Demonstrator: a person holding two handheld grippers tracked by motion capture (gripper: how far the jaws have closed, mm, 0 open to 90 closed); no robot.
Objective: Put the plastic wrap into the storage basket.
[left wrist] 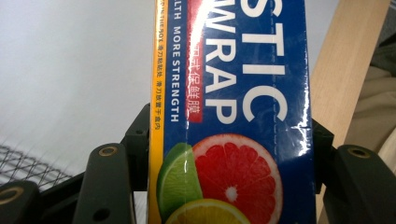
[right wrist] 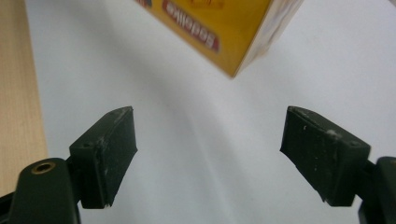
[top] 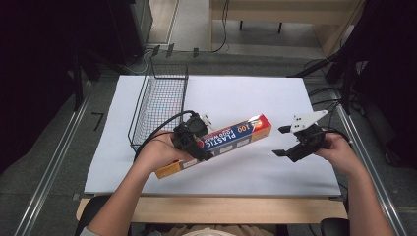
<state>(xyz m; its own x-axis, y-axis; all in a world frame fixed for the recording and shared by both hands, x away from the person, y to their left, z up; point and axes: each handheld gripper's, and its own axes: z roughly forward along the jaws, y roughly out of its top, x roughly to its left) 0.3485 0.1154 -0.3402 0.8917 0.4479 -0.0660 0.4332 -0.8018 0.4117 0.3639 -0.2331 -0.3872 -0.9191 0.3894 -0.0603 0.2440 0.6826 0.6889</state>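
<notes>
Long blue-and-yellow cardboard plastic wrap box (top: 223, 140) is lifted off the white-covered bench (top: 246, 93), tilted, its far end higher and pointing right. The left claw (top: 196, 142) is pinching the box at about a third of its length from the near end, jaws pressed on its two long sides; in the left gripper view the box face with the citrus print (left wrist: 233, 140) sits squarely between the jaws. An off-centre grip probably explains the slant.

The right claw (top: 280, 141) hangs just right of the box's far end, jaws spread wide with nothing between them; in the right gripper view the yellow box corner (right wrist: 233, 42) floats above and ahead of the gap, apart from both pads. Looks like the box now rides on the left claw alone.

The black wire mesh basket (top: 160, 103) stands just left of and behind the box, a likely drop spot, though that's a guess.
</notes>
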